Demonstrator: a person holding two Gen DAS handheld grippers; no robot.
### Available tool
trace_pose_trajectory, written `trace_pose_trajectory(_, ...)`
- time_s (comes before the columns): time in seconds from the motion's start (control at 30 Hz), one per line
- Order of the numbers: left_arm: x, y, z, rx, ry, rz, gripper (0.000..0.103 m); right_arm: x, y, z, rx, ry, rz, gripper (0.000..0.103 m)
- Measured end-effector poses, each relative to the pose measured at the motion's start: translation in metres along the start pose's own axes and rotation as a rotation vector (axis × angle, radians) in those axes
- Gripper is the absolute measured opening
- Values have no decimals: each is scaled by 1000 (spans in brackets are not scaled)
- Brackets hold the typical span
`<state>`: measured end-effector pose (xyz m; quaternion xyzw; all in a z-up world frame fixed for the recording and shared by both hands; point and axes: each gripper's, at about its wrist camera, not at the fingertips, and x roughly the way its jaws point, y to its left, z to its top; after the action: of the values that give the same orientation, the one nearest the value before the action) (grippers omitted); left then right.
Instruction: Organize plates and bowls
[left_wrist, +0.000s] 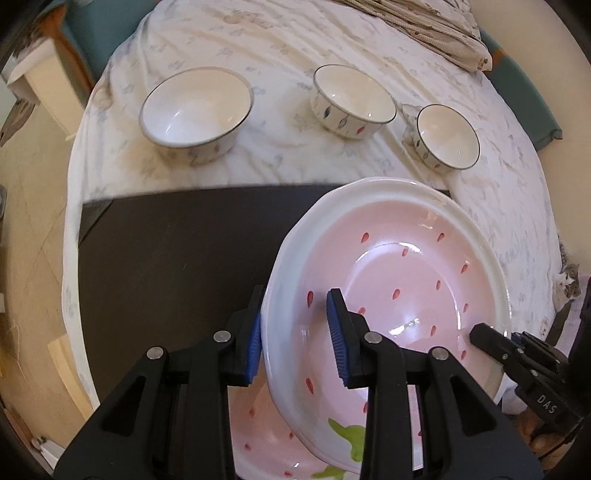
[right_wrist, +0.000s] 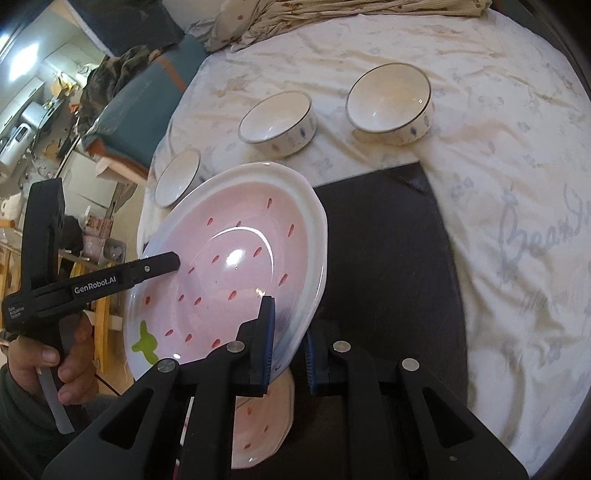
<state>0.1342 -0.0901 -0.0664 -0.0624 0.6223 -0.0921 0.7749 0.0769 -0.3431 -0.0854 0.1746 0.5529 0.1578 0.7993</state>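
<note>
Above, the pink plate (left_wrist: 391, 291) hangs tilted over the dark mat (left_wrist: 177, 251), clamped at 2 opposite rim points. Left gripper (left_wrist: 295, 339): pads grasp the rim at the plate's 9 o'clock, 1 finger inside, 1 outside. Right gripper (right_wrist: 288, 343): clenched on the rim at the plate's 3 o'clock; its tip shows in the left view at 4 o'clock. A 2nd plate (right_wrist: 266, 413) lies flat on the mat directly beneath, at 6 o'clock in both views, equally near both hands; any lowering turns on this vertical alignment. 3 bowls (left_wrist: 195, 110) (left_wrist: 352, 101) (left_wrist: 447, 136) stand well apart at 12 o'clock on the sheet (left_wrist: 280, 48). Only the right view shows the hand (right_wrist: 55, 358) holding the left gripper; only the left view shows all 3 bowls whole.
</note>
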Motion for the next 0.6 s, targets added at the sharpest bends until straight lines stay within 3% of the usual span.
trace_pose_trajectory(0.33, -10, 25, -49, -15, -7, 1, 28, 4, 26, -52, -36, 53, 21, 17)
trace_pose_trajectory(0.6, -6, 29, -65, 1, 14, 14, 28, 14, 28, -80, -12, 101, 30, 18)
